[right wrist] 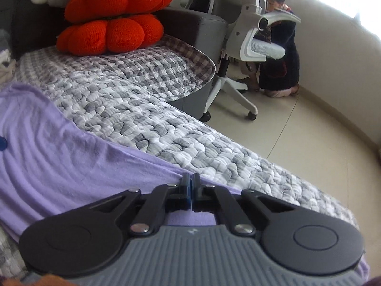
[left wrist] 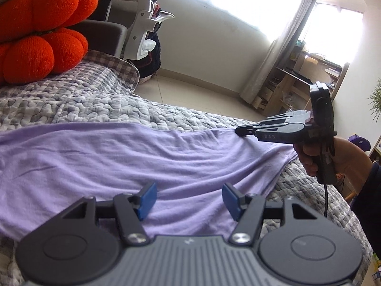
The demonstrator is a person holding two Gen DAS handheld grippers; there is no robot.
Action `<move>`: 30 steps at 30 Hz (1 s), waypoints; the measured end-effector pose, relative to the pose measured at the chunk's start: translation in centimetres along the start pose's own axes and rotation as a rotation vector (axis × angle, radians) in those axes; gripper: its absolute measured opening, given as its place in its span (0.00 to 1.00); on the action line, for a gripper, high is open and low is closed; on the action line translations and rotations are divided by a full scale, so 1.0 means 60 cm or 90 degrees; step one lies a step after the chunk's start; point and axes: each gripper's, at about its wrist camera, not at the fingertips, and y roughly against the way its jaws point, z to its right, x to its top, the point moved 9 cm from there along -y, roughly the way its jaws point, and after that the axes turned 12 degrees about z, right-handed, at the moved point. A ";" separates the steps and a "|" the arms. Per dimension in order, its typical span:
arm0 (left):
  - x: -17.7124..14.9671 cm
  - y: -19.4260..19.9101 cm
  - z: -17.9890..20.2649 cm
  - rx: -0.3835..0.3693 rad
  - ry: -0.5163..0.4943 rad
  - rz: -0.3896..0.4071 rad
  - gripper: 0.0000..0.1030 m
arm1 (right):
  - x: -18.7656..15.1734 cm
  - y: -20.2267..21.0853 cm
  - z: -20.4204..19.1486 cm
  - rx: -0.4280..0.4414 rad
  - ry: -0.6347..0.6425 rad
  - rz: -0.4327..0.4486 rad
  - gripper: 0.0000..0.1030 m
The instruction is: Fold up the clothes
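A lilac garment point(left wrist: 123, 157) lies spread over the grey quilted bed cover point(left wrist: 100, 104), with long wrinkles running toward its far right edge. My left gripper point(left wrist: 189, 199) hovers open just above the garment's near part, blue pads point(left wrist: 148, 200) wide apart with nothing between them. My right gripper point(left wrist: 240, 130), held by a hand at the right, is shut on the garment's far edge, and the cloth rises to its tips. The right wrist view shows the same gripper point(right wrist: 190, 182) with its jaws pressed together at the edge of the lilac garment point(right wrist: 54, 157).
Two orange pumpkin cushions point(right wrist: 112, 21) are stacked at the head of the bed. A white office chair point(right wrist: 250, 38) stands on the tiled floor beside it, and a person in dark clothes point(right wrist: 281, 54) crouches by the wall. A wooden shelf point(left wrist: 302, 81) and a curtain stand far right.
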 end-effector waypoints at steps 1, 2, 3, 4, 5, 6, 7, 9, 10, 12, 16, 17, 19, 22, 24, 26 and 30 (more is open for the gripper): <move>0.000 0.001 0.001 0.001 -0.001 0.001 0.61 | 0.003 0.001 0.001 -0.006 0.000 0.006 0.00; 0.001 0.002 0.001 0.001 -0.001 0.001 0.61 | 0.006 0.001 0.003 -0.013 -0.001 0.012 0.00; 0.001 0.002 0.001 0.002 0.000 0.002 0.61 | 0.010 0.000 0.007 -0.019 -0.005 0.018 0.00; 0.002 0.002 0.001 0.002 0.000 0.002 0.61 | 0.012 0.000 0.010 -0.025 -0.008 0.024 0.00; 0.002 0.002 0.001 0.003 0.000 0.003 0.61 | 0.014 -0.001 0.012 -0.031 -0.009 0.029 0.00; 0.002 0.002 0.001 0.004 0.001 0.003 0.61 | 0.015 -0.002 0.014 -0.035 -0.008 0.031 0.00; 0.002 0.002 0.000 0.004 0.001 0.004 0.61 | 0.015 -0.004 0.015 -0.039 -0.007 0.032 0.00; 0.002 0.002 -0.001 0.005 0.003 0.005 0.61 | 0.014 -0.004 0.015 -0.036 -0.008 0.037 0.00; 0.003 0.003 -0.001 0.005 0.003 0.007 0.61 | 0.013 -0.003 0.014 -0.039 -0.004 0.040 0.00; 0.008 0.008 0.002 0.004 0.000 0.017 0.60 | 0.019 0.005 0.016 -0.050 -0.006 0.062 0.00; 0.018 0.018 0.017 -0.004 -0.020 0.041 0.61 | 0.031 0.021 0.020 -0.078 -0.020 0.109 0.00; 0.019 0.019 0.023 -0.007 -0.030 0.044 0.61 | 0.029 0.020 0.019 -0.080 -0.022 0.108 0.00; 0.015 0.017 0.029 -0.007 -0.042 0.040 0.61 | 0.014 0.013 0.018 -0.075 -0.022 0.087 0.00; 0.005 0.009 0.023 0.002 -0.037 0.023 0.61 | 0.001 0.024 0.043 -0.087 -0.054 0.073 0.09; 0.004 0.007 0.018 0.000 -0.026 0.017 0.61 | -0.004 0.039 0.070 -0.109 -0.081 0.067 0.19; 0.008 0.010 0.015 -0.003 -0.013 0.019 0.61 | -0.015 0.064 0.112 -0.154 -0.126 0.062 0.40; 0.020 0.012 0.011 0.001 -0.005 0.009 0.61 | -0.060 0.130 0.212 -0.231 -0.269 0.067 0.42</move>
